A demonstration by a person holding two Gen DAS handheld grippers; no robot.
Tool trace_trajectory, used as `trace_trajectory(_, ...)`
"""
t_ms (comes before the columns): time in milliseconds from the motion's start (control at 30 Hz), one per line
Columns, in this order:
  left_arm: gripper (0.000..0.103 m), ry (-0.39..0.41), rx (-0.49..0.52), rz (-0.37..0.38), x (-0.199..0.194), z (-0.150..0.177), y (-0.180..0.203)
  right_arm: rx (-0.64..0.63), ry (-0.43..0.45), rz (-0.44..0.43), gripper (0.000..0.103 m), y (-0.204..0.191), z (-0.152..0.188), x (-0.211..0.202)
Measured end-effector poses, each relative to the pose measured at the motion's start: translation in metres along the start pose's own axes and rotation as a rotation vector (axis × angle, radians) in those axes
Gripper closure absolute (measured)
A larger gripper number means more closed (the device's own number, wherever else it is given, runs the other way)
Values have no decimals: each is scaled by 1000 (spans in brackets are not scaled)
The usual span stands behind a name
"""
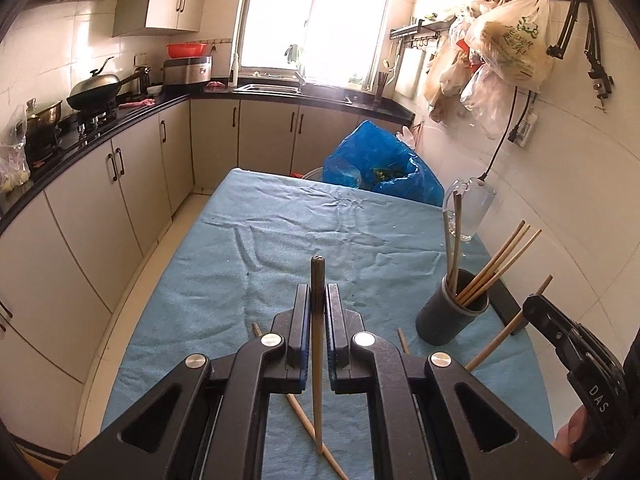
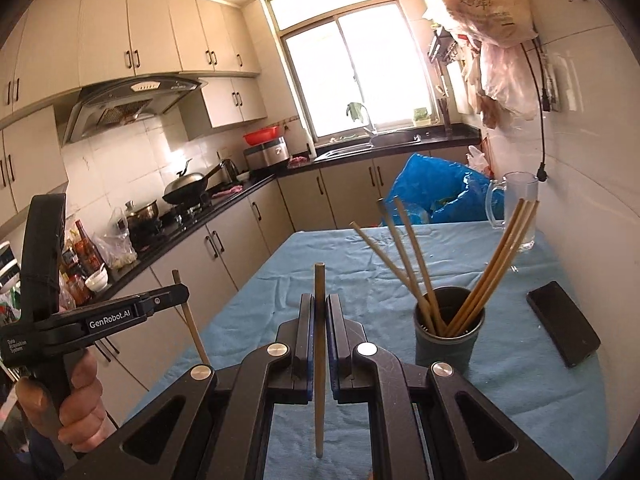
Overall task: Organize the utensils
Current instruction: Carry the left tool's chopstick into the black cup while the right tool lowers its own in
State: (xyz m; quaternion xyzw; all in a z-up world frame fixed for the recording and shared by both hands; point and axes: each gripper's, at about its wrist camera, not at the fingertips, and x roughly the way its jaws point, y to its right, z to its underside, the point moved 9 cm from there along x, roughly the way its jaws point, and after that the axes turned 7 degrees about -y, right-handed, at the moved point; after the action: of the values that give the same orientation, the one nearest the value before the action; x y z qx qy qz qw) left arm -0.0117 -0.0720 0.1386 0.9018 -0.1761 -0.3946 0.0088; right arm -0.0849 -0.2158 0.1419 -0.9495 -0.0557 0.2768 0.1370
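My left claw (image 1: 318, 300) is clamped shut on one chopstick (image 1: 317, 344), which stands nearly upright between the jaws. My right claw (image 2: 319, 312) pinches a second chopstick (image 2: 319, 360) the same way. The holder cup (image 2: 448, 336), already bristling with sticks, sits just right of centre in the right view and lower right in the left view, so my right hand looks nearer. Two loose chopsticks (image 1: 304, 424), maybe more, lie on the blue cloth (image 1: 248, 240) under my left claw.

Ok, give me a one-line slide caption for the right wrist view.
Right gripper clamps one wooden chopstick above the blue tablecloth, beside the dark round chopstick-filled cup.
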Motion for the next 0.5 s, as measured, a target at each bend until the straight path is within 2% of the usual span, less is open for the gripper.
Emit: trace_trajectory(500, 97, 4, 23, 15, -2, -6, 17, 33, 37, 15, 97, 19, -6, -19)
